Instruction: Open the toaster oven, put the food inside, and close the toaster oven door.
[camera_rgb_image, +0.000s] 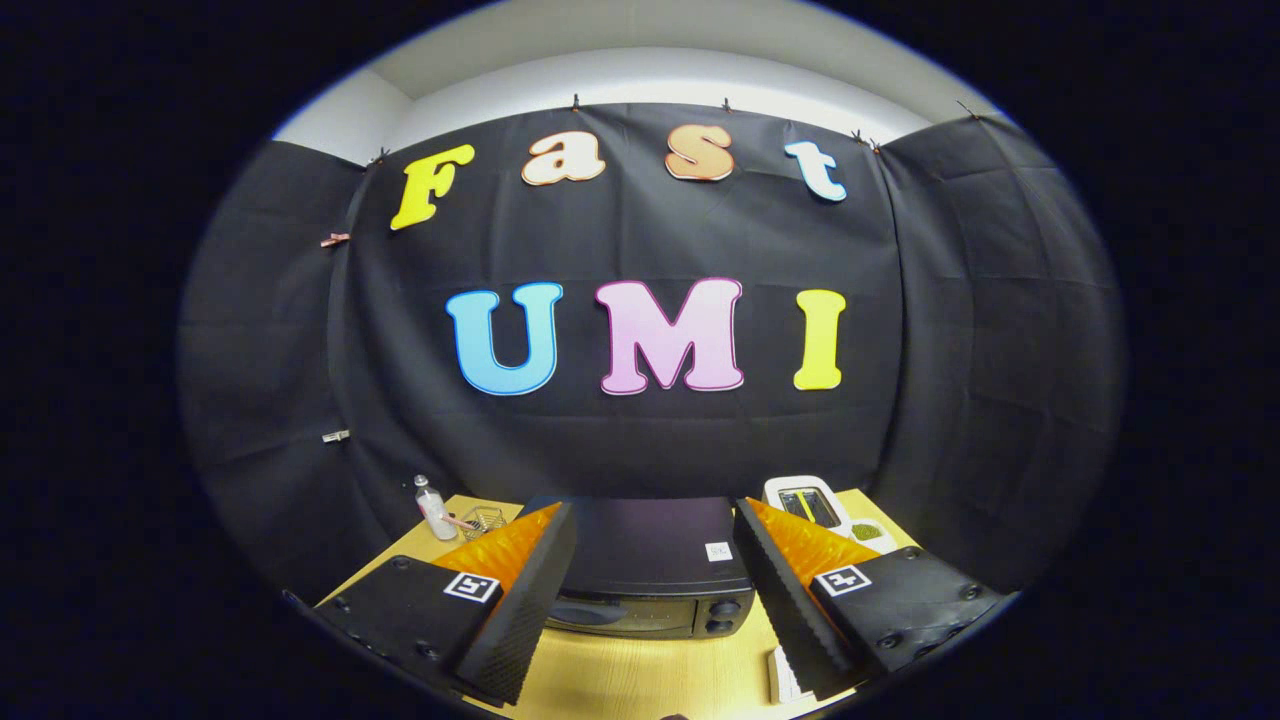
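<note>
A black toaster oven (650, 570) stands on the wooden table (640, 670) just ahead of my fingers, seen from above and in front. Its dark top faces me, and its door looks closed, with two knobs (722, 615) at the right of the front. My gripper (655, 600) is open, the two black ribbed fingers (520, 610) spread wide to either side of the oven and touching nothing. A small dish with something green (868, 532) sits beyond the right finger, beside the oven.
A white appliance (805, 503) stands behind the oven on the right. A small clear bottle (433, 508) and a little wire basket (482, 520) sit at the back left. A white ribbed object (785, 678) lies by the right finger.
</note>
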